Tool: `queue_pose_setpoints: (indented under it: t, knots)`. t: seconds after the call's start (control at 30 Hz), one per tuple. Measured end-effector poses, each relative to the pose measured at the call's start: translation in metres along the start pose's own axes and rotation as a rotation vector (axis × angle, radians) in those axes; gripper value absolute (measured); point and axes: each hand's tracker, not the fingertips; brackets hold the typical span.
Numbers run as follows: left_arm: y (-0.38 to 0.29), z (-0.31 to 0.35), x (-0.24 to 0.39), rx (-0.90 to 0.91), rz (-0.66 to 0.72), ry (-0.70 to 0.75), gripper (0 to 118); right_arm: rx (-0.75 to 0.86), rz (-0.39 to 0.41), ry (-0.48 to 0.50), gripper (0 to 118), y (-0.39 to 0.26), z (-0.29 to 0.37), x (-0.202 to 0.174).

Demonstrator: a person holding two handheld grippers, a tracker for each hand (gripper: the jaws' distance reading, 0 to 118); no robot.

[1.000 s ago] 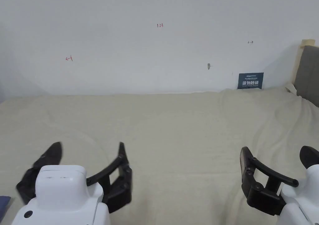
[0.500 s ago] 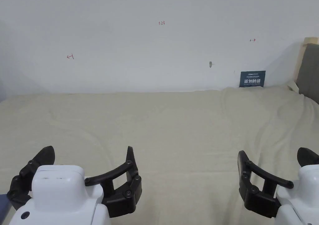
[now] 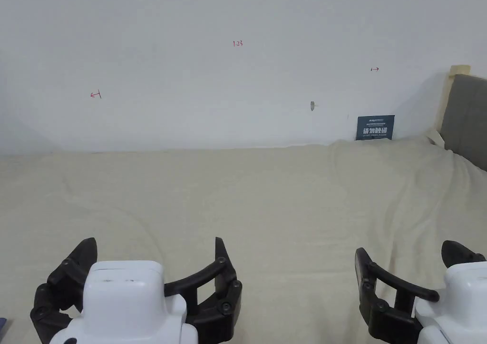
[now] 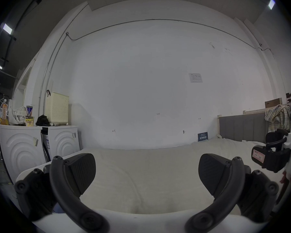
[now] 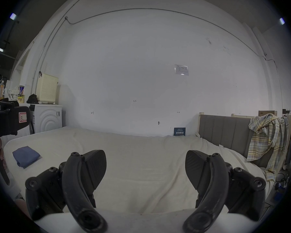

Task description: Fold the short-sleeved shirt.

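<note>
A wide bed covered in a cream, lightly wrinkled sheet (image 3: pixel 285 192) fills the lower half of the head view beneath a plain white wall (image 3: pixel 214 64); a grey padded headboard (image 5: pixel 225 129) stands at the right of the right gripper view, a yellow plaid shirt (image 5: pixel 265 135) draped over its end; a folded blue cloth (image 5: pixel 25 158) lies at the lower left; the left gripper (image 3: pixel 154 266) and right gripper (image 3: pixel 409 266) hover low, jaws spread wide, holding nothing.
</note>
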Motion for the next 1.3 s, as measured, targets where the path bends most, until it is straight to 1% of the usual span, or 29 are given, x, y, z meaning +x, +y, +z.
queue_pose_setpoints:
  t: [0.1,0.17,0.27,0.47,0.57,0.63,0.7,0.8,1.03,1.1,1.13,1.17,1.2,1.3]
  knots:
    - [0.001,0.000,0.000,-0.005,0.015,-0.029,118,-0.006,0.004,-0.002,99,0.000,-0.002,-0.001]
    - [-0.001,0.000,0.003,0.014,-0.003,0.033,118,-0.010,0.004,-0.003,99,0.000,-0.003,-0.001]
    - [-0.002,0.002,0.003,0.045,-0.020,0.038,118,-0.020,0.001,-0.002,99,-0.001,-0.003,0.000]
    - [-0.004,0.001,0.003,-0.007,-0.034,-0.022,118,-0.047,-0.002,-0.006,99,-0.004,-0.007,-0.001]
    - [-0.004,0.001,-0.001,-0.061,0.039,-0.065,118,-0.058,-0.012,0.000,99,-0.006,-0.008,0.000]
    - [-0.004,-0.001,0.000,-0.094,0.056,-0.054,118,-0.062,-0.012,0.001,99,-0.006,-0.008,0.000]
    - [-0.003,-0.004,0.002,-0.129,0.046,-0.007,118,-0.062,-0.008,0.003,99,-0.006,-0.009,0.000]
    - [-0.007,-0.005,0.005,-0.103,0.003,0.041,118,-0.056,-0.003,0.004,99,-0.005,-0.008,-0.001]
    - [-0.005,0.001,-0.003,-0.075,0.036,-0.009,118,-0.063,-0.005,0.010,99,-0.006,-0.008,-0.004]
    - [-0.007,0.001,0.003,-0.074,0.006,0.023,118,-0.066,-0.003,0.009,99,-0.007,-0.008,-0.005]
    - [-0.009,0.001,0.006,-0.061,-0.030,0.098,118,-0.069,-0.002,0.012,99,-0.007,-0.008,-0.006]
    - [-0.011,0.001,0.008,-0.042,-0.035,0.151,118,-0.070,0.001,0.013,99,-0.007,-0.008,-0.006]
    - [-0.012,0.000,0.008,-0.037,-0.022,0.150,118,-0.070,0.005,0.014,99,-0.007,-0.008,-0.007]
    - [-0.008,-0.006,-0.004,-0.142,0.051,0.050,118,-0.069,0.012,0.018,98,-0.007,-0.007,-0.009]
